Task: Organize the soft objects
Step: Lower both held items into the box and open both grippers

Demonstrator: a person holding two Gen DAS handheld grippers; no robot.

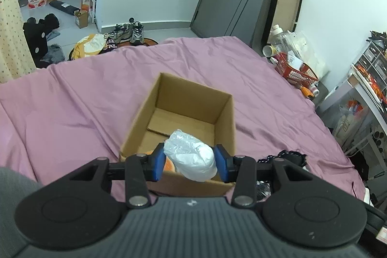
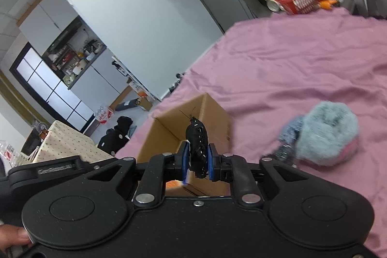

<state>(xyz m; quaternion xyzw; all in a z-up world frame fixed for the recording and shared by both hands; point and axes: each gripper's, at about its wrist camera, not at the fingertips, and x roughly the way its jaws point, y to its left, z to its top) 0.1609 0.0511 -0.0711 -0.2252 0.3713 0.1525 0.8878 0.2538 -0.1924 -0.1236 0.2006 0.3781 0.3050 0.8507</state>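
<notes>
The left tongs (image 1: 190,162) are pinching a white bundle wrapped in crinkled clear plastic (image 1: 191,156); the blue pads (image 1: 158,162) press on it from both sides and it bulges out above and below them. It hangs over the near end of an open cardboard box (image 1: 225,122) that sits on a bed covered with a creased pink sheet (image 1: 72,100). Something orange (image 1: 168,165) lies in the near corner of the box, mostly hidden behind the left pad. The rest of the box floor that shows is bare cardboard. To the right of the box, just past the tongs' frame, a scrap of black fabric with pale stitching (image 1: 287,156) lies on the sheet.

The right tongs (image 2: 197,160) are pinching a small dark bundle of black fabric with pale flecks (image 2: 197,144), which stands upright between the narrow-set pads with loose threads sticking out of its top. In this tilted view the same cardboard box (image 2: 212,113) lies just beyond it, and the orange thing (image 2: 173,184) shows as a glow under the frame. To the right, well apart from the box, a fluffy grey-blue and pink soft item (image 2: 324,134) rests on the pink sheet (image 2: 290,59), blurred. A fingertip (image 2: 14,237) shows at the lower left edge.

Beyond the bed are a red basket (image 1: 295,69) with bottles and clutter, a dark door, shoes and clothes on the floor
</notes>
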